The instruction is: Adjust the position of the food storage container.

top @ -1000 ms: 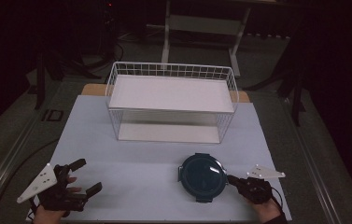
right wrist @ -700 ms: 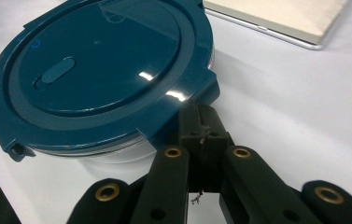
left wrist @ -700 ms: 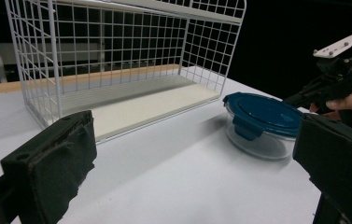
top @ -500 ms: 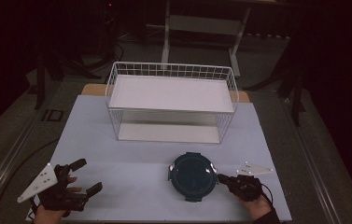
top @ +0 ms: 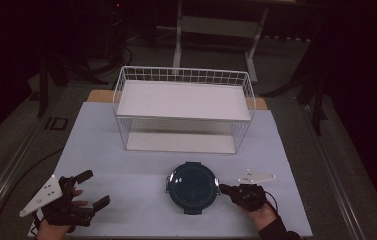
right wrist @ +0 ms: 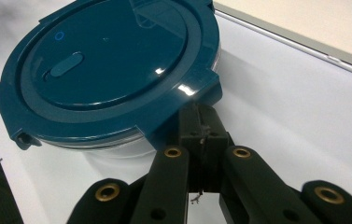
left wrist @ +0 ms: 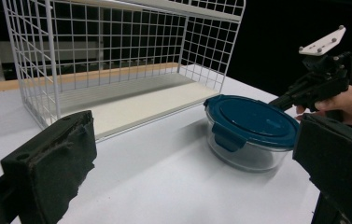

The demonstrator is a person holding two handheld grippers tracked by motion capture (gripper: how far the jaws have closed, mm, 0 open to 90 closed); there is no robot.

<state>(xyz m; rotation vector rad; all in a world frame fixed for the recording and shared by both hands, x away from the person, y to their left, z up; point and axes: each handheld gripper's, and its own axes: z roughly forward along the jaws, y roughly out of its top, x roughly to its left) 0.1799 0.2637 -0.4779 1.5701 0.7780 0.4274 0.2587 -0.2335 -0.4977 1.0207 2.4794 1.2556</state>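
My right gripper [top: 222, 189], jaws pressed together, touches the container [top: 193, 187]; my left gripper [top: 92, 189] gapes wide, well apart.

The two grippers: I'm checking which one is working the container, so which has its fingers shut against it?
The right gripper: its fingers are shut against a latch tab of the blue-lidded container. The left gripper sits open, apart from it at the table's near left.

One round container with a blue lid [top: 193, 186] sits near on the table. One white wire basket [top: 184, 111] stands far. Two grippers: left gripper [top: 92, 189], right gripper [top: 222, 188].
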